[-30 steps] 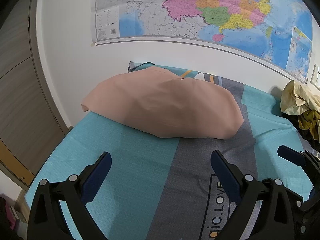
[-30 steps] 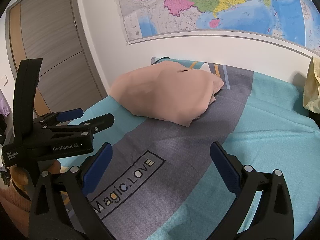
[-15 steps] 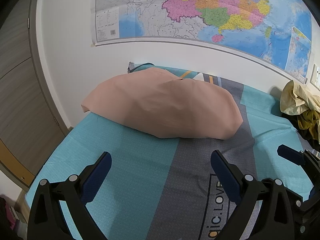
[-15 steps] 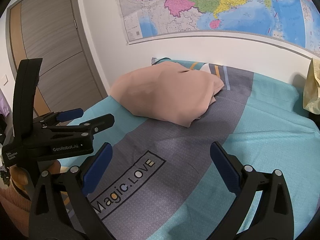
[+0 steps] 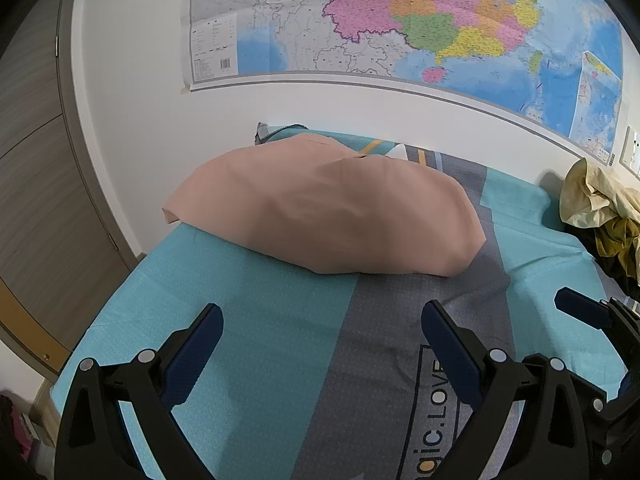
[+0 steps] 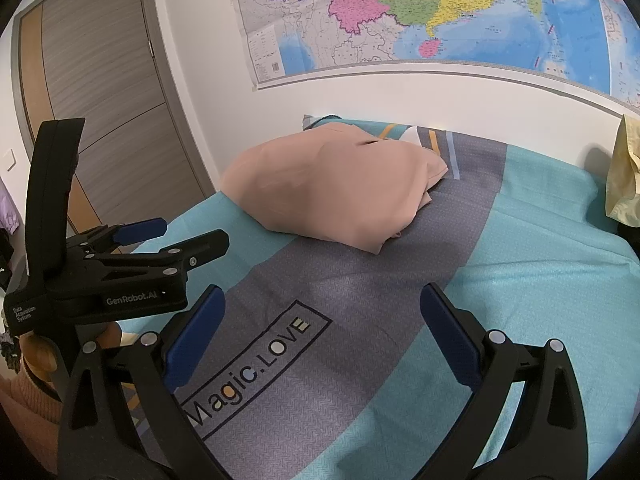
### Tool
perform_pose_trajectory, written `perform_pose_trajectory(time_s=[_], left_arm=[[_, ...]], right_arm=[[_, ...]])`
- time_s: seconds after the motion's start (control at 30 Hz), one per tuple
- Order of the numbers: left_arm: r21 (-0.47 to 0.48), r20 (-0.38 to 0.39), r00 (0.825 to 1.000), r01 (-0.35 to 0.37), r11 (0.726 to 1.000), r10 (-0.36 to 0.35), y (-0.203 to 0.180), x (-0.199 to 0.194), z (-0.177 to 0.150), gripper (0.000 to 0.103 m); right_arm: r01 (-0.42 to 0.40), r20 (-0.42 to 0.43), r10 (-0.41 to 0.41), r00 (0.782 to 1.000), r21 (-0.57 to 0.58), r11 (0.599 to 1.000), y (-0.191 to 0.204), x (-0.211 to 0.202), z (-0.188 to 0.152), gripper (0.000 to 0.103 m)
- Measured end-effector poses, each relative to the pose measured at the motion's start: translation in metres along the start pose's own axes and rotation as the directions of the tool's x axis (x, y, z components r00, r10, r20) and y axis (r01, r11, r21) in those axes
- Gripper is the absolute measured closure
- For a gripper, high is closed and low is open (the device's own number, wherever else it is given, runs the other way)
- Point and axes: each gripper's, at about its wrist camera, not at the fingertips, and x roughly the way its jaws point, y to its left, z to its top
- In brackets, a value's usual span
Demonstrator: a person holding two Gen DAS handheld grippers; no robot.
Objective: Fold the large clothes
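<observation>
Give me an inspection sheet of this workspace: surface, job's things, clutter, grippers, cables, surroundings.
Surface: bed sheet, teal and grey, printed "Magic.LOVE", lying flat.
Job's things: pink garment in a folded bundle at the far end of the bed, untouched.
Clutter: yellowish clothes pile at the bed's right edge.
Grippers: left gripper and right gripper both open, empty, hovering short of the garment.
Cables: nothing seen.
Surroundings: wall map; wooden door on the left.
</observation>
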Motion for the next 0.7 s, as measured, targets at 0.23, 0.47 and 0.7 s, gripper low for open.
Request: perform_pose_trajectory(time_s=[0.23, 0.47, 0.7], left_arm=[[0.002, 0.000, 1.000, 0.002, 1.000, -0.002, 0.0001, 0.0001, -0.0006, 0.007], [0.002, -0.001, 1.000, 0.001, 1.000, -0.001, -0.0005, -0.0004, -0.0018, 0.007], [0.003, -0.003, 1.000, 0.003, 1.000, -0.003, -0.0002, -0.0002, -0.0024, 0.007]], right_arm=[[-0.001, 0.000, 0.001, 1.000, -0.001, 1.000, -0.0002, -0.0003, 0.0002, 0.007], [-0.004, 0.000, 0.004, 1.000, 0.002, 1.000, -0.0002, -0.0004, 0.0000, 0.007], [-0.002, 0.001, 0.002, 1.000, 0.005, 1.000, 0.0012, -0.0010, -0.0010, 0.007]])
